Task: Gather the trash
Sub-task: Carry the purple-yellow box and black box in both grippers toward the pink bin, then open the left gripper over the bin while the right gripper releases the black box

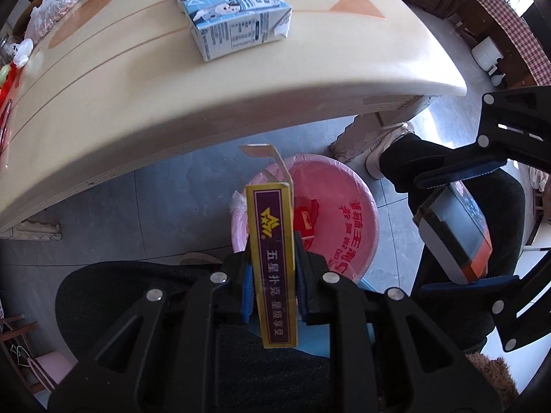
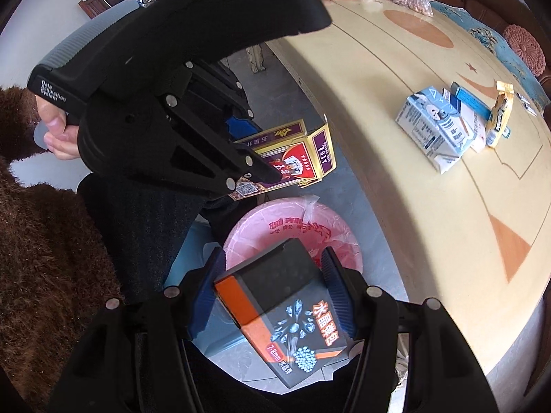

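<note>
Above pink round bin point(image 2: 292, 227), flat cardboard boxes point(image 2: 292, 313).

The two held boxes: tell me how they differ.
The card box is yellow and purple; the dark box is black with orange bands. The card box has its end flap open; the dark box looks closed. The left gripper pinches the card box across its thin side with narrow jaws; the right gripper spans the dark box with wider jaws. Both are clamped and hang above the pink-lined bin.
</note>
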A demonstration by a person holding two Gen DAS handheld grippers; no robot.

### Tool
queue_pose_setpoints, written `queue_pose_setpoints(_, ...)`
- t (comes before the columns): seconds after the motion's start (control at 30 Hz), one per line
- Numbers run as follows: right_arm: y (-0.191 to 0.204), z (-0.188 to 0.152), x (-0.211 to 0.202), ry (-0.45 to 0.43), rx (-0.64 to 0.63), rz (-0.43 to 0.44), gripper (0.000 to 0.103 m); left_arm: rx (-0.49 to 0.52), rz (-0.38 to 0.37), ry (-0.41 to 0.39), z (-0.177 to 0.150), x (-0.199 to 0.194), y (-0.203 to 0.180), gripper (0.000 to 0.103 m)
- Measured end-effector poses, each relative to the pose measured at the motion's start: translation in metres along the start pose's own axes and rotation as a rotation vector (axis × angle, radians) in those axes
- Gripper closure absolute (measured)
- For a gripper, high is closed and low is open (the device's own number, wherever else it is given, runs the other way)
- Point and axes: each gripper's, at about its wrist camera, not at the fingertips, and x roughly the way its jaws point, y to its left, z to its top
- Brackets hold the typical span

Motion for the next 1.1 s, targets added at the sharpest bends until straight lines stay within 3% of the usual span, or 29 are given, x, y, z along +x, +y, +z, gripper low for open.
queue_pose_setpoints(0.53,-0.022,-0.037,0.102,0.053,0.16,-0.003,0.046,-0.003,-0.002,0.053,-0.021,0.097,-0.02,0.083)
queue_pose_setpoints(1.1,-0.041,-0.044,0.182,0.07,0.243,0.114,0.048,-0.099,-0.118,0.259,-0.015,0.188,0.0,0.083)
